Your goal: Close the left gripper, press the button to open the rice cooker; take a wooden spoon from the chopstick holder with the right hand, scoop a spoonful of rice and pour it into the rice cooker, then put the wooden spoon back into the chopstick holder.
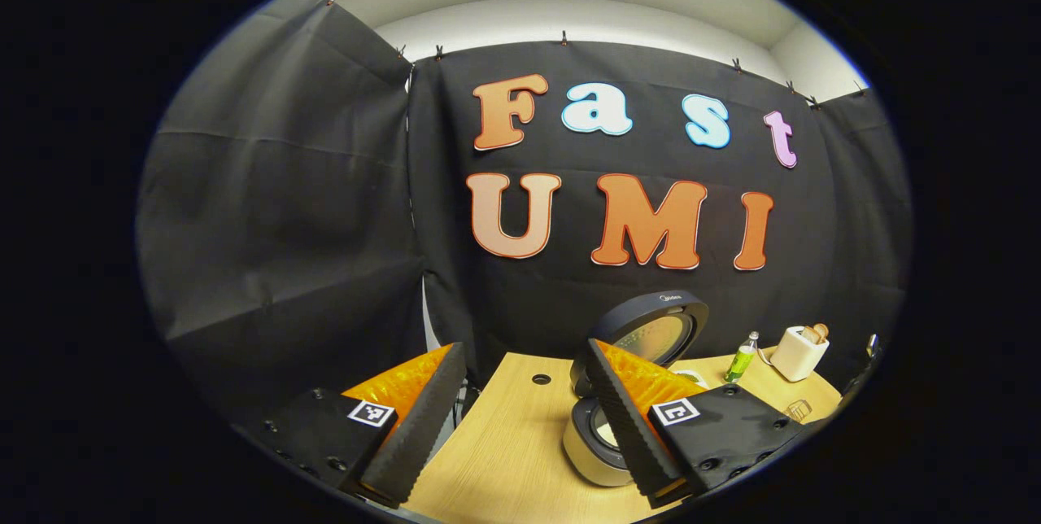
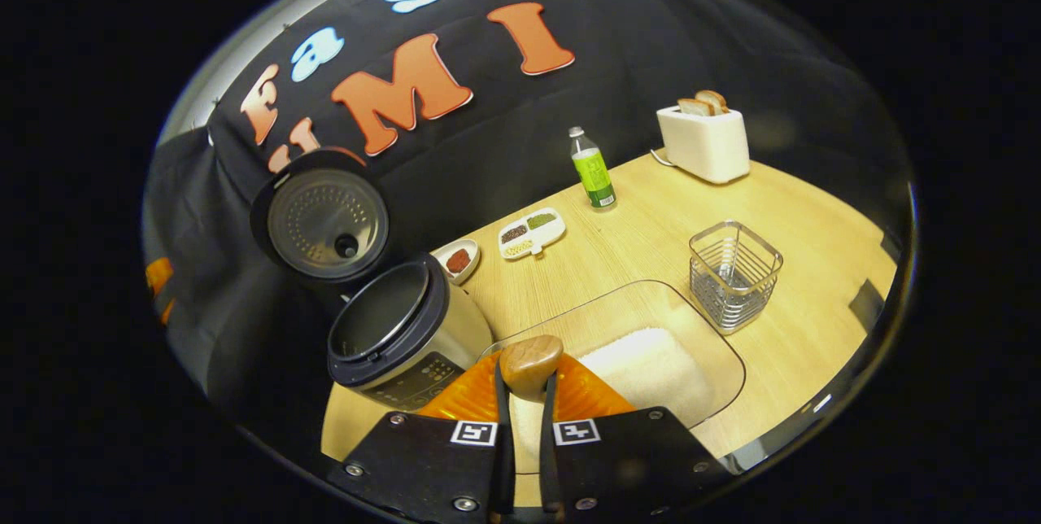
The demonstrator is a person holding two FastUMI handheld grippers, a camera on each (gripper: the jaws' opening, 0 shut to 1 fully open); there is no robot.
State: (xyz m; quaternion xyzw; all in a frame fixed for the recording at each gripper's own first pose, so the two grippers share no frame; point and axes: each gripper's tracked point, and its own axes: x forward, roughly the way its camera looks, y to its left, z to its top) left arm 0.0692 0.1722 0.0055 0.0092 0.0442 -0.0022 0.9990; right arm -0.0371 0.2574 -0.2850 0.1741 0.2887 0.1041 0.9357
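The brown wooden spoon [image 2: 529, 363] is clamped in the right gripper [image 2: 526, 394] above the clear tray of white rice [image 2: 651, 369]. Beside it stands the open silver rice cooker [image 2: 398, 337]. The left gripper [image 1: 520, 418] is held wide open, empty. Rice may be spilled if the spoon is tilted in transit.

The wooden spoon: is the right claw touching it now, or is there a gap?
Touching. In the right gripper view, the right claw has both fingers closed against the wooden spoon, whose rounded end stands up between them with no gap on either side.

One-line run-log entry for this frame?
rice cooker: lid open | left gripper: open, idle | right gripper: shut on wooden spoon above rice
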